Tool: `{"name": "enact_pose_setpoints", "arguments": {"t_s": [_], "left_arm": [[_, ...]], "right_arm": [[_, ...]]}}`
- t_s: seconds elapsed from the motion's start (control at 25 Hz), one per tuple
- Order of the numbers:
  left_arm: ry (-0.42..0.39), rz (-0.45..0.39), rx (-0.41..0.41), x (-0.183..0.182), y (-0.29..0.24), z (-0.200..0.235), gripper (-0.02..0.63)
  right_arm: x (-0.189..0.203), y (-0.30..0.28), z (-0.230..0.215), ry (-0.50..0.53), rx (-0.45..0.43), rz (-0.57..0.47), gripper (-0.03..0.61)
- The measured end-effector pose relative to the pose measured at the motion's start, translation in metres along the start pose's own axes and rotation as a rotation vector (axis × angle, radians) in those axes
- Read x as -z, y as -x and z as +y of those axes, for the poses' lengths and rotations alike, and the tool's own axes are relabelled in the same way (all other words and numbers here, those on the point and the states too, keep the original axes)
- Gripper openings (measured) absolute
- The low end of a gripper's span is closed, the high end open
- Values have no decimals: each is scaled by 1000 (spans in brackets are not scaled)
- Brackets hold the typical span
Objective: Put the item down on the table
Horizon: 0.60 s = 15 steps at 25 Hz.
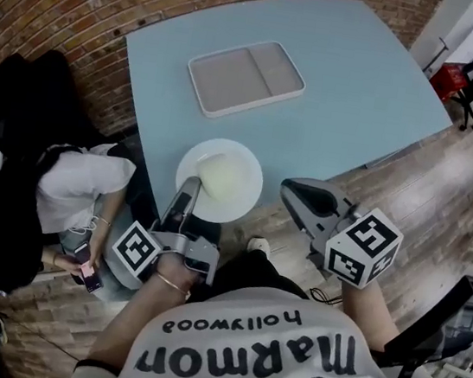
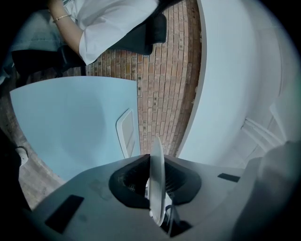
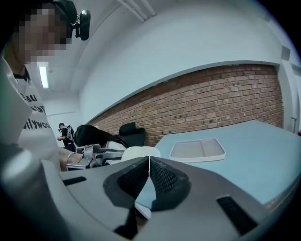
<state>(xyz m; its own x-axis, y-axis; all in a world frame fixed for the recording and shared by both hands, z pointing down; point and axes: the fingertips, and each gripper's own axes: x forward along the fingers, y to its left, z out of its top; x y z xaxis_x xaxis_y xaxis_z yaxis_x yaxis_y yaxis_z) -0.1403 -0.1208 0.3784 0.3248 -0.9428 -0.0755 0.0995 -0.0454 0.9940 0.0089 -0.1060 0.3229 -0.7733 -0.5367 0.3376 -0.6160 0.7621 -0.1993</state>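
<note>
White plate [image 1: 218,179] was pinched by the left gripper's [image 1: 189,188] jaws, desk [image 1: 365,80] just ahead; easing it down flat before release seemed wise. Right gripper's [image 3: 149,164] jaws were pressed together, empty.

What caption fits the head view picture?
Left gripper holds a round white plate at the near corner of the pale blue table.

Left gripper [image 1: 190,190] clamps the plate [image 1: 240,208] — right gripper [image 1: 291,191] jaws pressed together
</note>
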Motion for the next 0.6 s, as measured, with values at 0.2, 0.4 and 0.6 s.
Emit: {"name": "enact_pose_setpoints", "arguments": {"t_s": [0.2,0.4,0.6], "left_arm": [[-7,-35,-28,-6,-32,12,31],[-15,-58,-44,-10,-64,28,31],[-27,-81,-46,-13,-94,40,31]], "right_arm": [[-10,-16,-32,30,-25,29,11],[-15,-22,-75,33,-25,52,11],[-24,-24,-119,30,-27,56,11]]}}
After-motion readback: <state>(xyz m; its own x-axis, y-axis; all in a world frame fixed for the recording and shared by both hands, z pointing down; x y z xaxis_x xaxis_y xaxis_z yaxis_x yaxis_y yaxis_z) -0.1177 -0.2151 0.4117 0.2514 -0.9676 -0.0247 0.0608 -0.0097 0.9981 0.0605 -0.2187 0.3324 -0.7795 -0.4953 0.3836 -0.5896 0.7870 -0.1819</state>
